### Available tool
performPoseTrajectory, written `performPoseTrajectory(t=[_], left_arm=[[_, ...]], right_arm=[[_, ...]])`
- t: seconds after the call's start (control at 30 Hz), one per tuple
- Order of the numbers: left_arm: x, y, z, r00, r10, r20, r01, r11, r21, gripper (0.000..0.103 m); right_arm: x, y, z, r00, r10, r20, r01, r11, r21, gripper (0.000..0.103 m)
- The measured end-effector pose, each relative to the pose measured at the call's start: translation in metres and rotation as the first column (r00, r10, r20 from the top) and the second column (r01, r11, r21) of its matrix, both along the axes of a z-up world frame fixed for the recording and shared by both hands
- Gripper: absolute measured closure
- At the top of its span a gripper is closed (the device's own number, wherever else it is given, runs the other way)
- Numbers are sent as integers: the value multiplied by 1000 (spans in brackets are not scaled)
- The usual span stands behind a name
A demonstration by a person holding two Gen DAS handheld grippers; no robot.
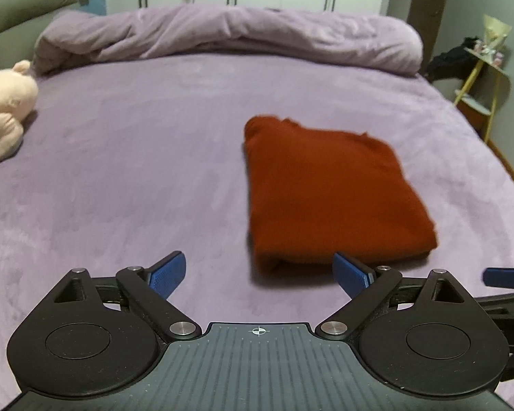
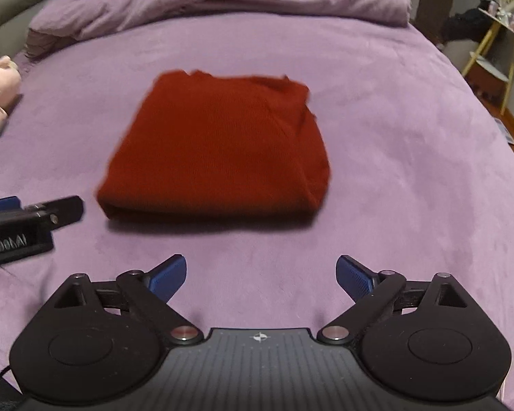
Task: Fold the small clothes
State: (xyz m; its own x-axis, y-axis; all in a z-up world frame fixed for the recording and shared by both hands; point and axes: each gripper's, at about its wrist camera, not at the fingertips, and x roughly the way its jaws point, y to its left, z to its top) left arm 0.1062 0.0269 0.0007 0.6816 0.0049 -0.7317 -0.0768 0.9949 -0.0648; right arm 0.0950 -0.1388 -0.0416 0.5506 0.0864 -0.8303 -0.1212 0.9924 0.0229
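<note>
A dark red garment [image 1: 332,191] lies folded into a thick rectangle on the purple bed [image 1: 137,171]. In the right wrist view the garment [image 2: 219,144] lies straight ahead on the bed [image 2: 411,154]. My left gripper [image 1: 259,274] is open and empty, just short of the garment's near left corner. My right gripper [image 2: 261,275] is open and empty, a little short of the garment's near edge. The left gripper's fingers [image 2: 63,207] show at the left of the right wrist view, and a right gripper finger [image 1: 503,276] shows at the right edge of the left wrist view.
A rolled purple duvet [image 1: 229,34] lies along the far side of the bed. A pink plush toy [image 1: 5,106] lies at the left. A yellow-legged side table [image 1: 483,68] stands beyond the bed's right edge, with a grey headboard cushion [image 1: 24,10] at the far left.
</note>
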Motion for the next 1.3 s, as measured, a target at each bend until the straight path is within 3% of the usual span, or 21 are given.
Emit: performPoseTrajectory(t=[0.17, 0.4, 0.7, 1.3], left_arm=[[1, -1, 9, 999, -32, -17, 32, 999, -17, 7], [7, -12, 5, 994, -48, -103, 57, 994, 89, 7], [8, -7, 0, 989, -13, -150, 18, 999, 34, 7], [10, -6, 1, 985, -12, -171, 19, 999, 41, 7]], right_arm=[[5, 6, 9, 999, -29, -28, 30, 999, 16, 8], [6, 7, 12, 997, -65, -48, 63, 998, -29, 8], [6, 3, 15, 994, -90, -58, 89, 996, -22, 8], [8, 8, 17, 994, -82, -68, 79, 996, -36, 8]])
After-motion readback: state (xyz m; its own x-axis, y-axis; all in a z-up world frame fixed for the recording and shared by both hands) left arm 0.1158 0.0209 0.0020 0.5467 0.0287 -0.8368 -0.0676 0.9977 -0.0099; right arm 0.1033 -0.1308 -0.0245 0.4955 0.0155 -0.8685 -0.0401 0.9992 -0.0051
